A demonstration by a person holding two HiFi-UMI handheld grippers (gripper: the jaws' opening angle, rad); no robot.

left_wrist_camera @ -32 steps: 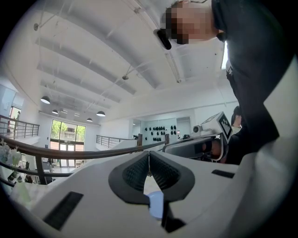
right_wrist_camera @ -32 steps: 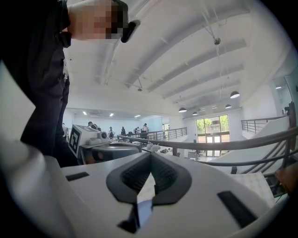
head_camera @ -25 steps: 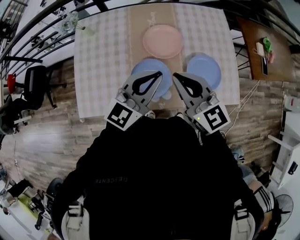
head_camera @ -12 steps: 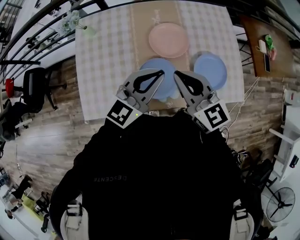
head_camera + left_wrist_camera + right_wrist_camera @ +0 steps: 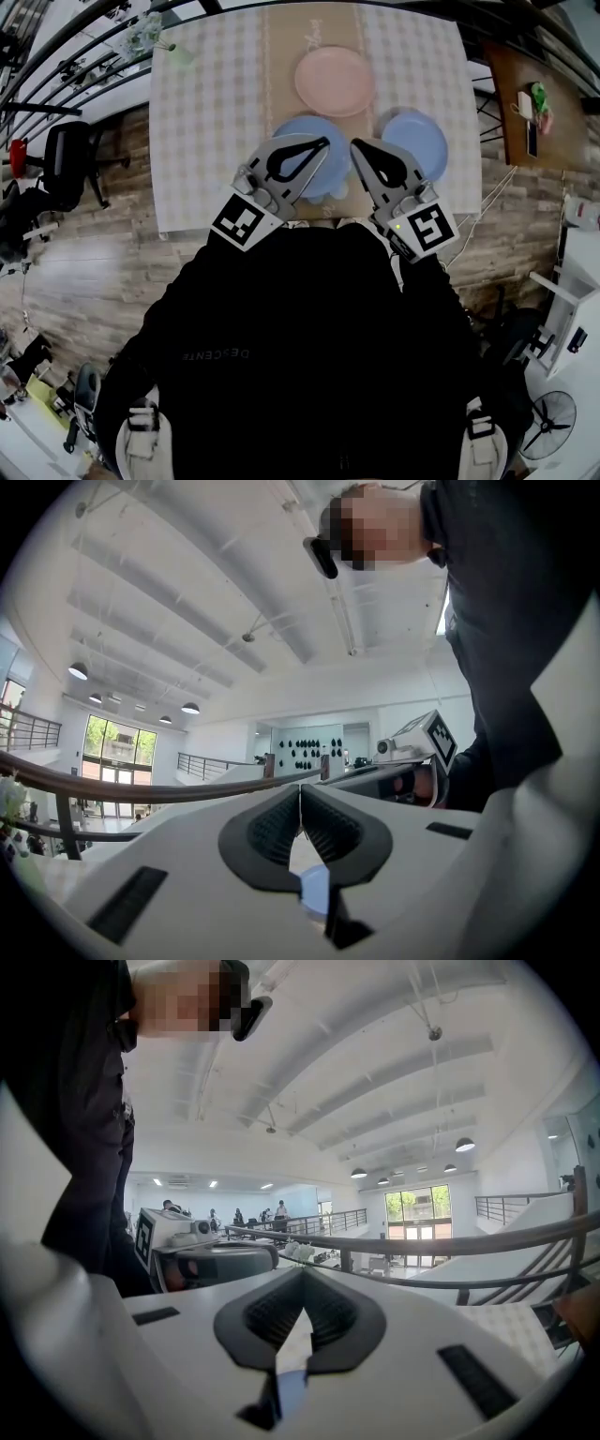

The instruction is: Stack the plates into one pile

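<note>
Pink plate (image 5: 334,82), large blue plate (image 5: 309,126), smaller blue plate (image 5: 419,141): flat, apart, unstacked.

A black top (image 5: 309,309) is showing the word "DESCENTE", upside down, at lower left of centre.

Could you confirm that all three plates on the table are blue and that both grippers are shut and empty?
Not quite: the head view shows the far plate is pink; only the two nearer plates are blue. Both grippers are shut and empty, as you said.
</note>
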